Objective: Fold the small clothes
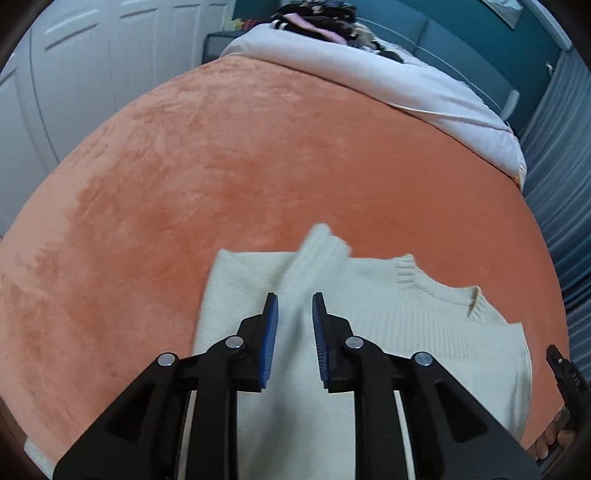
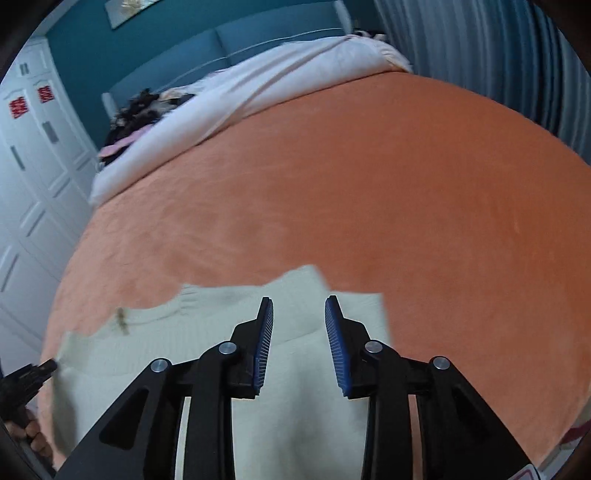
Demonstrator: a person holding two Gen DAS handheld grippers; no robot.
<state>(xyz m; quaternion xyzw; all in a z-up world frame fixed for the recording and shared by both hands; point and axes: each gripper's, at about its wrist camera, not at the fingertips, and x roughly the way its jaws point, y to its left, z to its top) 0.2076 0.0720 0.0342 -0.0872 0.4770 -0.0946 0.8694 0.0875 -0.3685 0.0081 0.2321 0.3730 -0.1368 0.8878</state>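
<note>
A cream knitted sweater (image 1: 424, 325) lies flat on the orange bedspread (image 1: 258, 166), neck ribbing toward the far side. One sleeve (image 1: 317, 258) runs up between the fingers of my left gripper (image 1: 295, 301); the jaws stand slightly apart and do not pinch it. In the right wrist view the sweater (image 2: 303, 406) lies under my right gripper (image 2: 299, 304), which is open with a folded sleeve edge (image 2: 306, 280) just beyond its tips. The other gripper shows at each view's edge (image 1: 565, 373) (image 2: 26, 376).
A white duvet (image 1: 369, 77) is bunched at the far end of the bed, with a pile of dark and pink clothes (image 1: 321, 22) on it. White wardrobe doors (image 2: 33, 184) stand on one side, a blue headboard (image 2: 221, 51) beyond, a curtain (image 1: 561, 166) on the other side.
</note>
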